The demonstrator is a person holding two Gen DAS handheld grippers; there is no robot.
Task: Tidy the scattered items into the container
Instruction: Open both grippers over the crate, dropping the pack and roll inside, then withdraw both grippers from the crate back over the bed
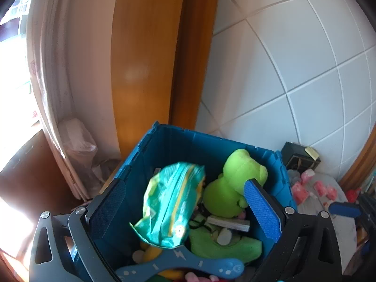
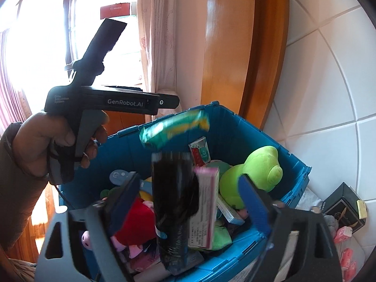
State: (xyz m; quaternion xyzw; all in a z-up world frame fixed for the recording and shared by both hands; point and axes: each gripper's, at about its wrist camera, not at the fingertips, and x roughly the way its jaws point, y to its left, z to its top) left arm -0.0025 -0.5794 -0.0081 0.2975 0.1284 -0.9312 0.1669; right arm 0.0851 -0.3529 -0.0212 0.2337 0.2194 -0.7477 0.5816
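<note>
White tiles and a wooden door are backing the blue crate (image 1: 178, 141). Left gripper (image 1: 185, 209) fingers are gaping wide around nothing, a teal pack (image 1: 169, 204) blurring between them. Right gripper (image 2: 188, 202) fingers are likewise spread empty, a black bottle (image 2: 172, 202) and pink box (image 2: 204, 206) blurring at 12 o'clock.

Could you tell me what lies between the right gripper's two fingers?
In the right wrist view, a blurred black bottle and a pink-topped box, untouched, over the blue crate.

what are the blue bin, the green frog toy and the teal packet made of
Blue bin: looks like rigid moulded plastic, with ribbed walls, a stepped rim and a dull sheen.
Green frog toy: soft plush fabric, judging by its matte fuzzy surface and rounded stuffed shape.
Teal packet: probably thin glossy plastic film, since it is crinkled and catches the light; it is blurred, so this is uncertain.
</note>
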